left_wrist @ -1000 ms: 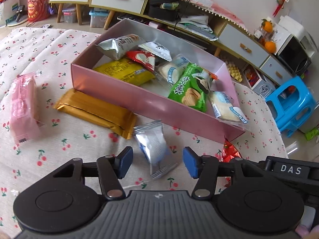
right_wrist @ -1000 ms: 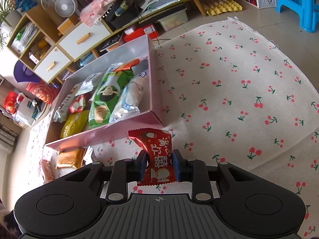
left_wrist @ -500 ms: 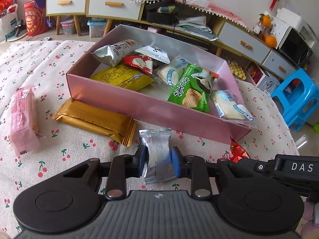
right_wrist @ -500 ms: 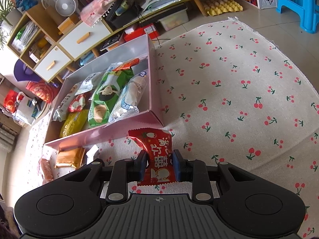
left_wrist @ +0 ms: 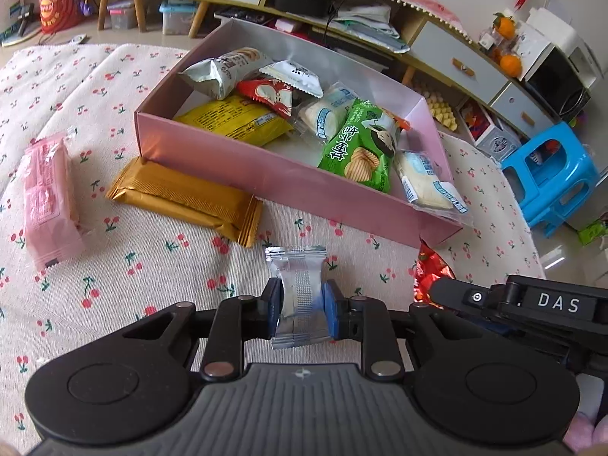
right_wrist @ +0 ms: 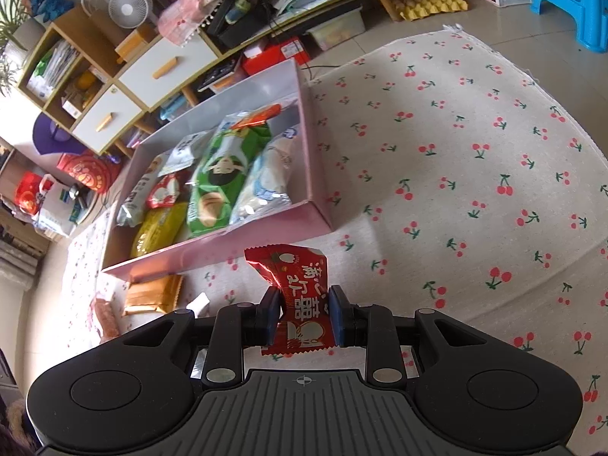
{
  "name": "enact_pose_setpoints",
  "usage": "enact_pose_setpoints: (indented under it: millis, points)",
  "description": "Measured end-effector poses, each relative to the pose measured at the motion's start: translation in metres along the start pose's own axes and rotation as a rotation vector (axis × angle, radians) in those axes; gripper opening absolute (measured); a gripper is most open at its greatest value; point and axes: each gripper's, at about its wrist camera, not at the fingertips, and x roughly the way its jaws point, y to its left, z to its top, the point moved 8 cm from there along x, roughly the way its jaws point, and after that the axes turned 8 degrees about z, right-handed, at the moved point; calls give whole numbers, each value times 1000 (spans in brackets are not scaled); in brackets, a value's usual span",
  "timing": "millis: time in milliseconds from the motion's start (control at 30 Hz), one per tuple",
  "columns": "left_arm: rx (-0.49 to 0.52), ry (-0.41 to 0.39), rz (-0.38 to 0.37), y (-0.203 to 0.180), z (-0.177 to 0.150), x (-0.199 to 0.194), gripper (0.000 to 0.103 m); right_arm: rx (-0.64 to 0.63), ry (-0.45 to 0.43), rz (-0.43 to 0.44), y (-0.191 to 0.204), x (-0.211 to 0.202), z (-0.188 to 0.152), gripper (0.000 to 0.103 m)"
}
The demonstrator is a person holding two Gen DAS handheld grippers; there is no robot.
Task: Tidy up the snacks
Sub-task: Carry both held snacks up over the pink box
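Observation:
A pink box (left_wrist: 288,186) (right_wrist: 243,245) holds several snack packs, among them a green chip bag (left_wrist: 359,150) (right_wrist: 220,174) and a yellow pack (left_wrist: 235,121). My left gripper (left_wrist: 302,309) is shut on a small silver packet (left_wrist: 300,288), held above the cherry-print cloth in front of the box. My right gripper (right_wrist: 302,317) is shut on a red packet (right_wrist: 300,288) near the box's front right corner. A gold bar pack (left_wrist: 186,199) (right_wrist: 152,294) and a pink pack (left_wrist: 49,197) lie on the cloth outside the box.
The cherry-print cloth (right_wrist: 475,174) covers the table. The right gripper's body (left_wrist: 532,304) shows at the right of the left wrist view. Cabinets (left_wrist: 456,60), a blue stool (left_wrist: 551,174) and a fan (right_wrist: 127,7) stand beyond the table.
My left gripper closed on the silver packet and lifted it off the cloth. The right gripper kept its hold on the red packet and barely moved.

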Motion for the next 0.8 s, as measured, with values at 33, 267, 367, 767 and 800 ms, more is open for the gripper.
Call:
enact_pose_setpoints:
  millis: [33, 267, 367, 767, 800]
  points:
    - [-3, 3, -6, 1, 0, -1, 22, -1, 1, 3, 2, -1, 0, 26]
    - [-12, 17, -50, 4, 2, -13, 22, 11, 9, 26, 14, -3, -1, 26]
    - [-11, 11, -58, 7, 3, -19, 22, 10, 6, 37, 20, -4, -1, 26]
    - [-54, -31, -61, 27, 21, -30, 22, 7, -21, 90, 47, -2, 4, 26]
    - [-56, -39, -61, 29, 23, -31, 22, 7, -24, 95, 50, -1, 5, 26]
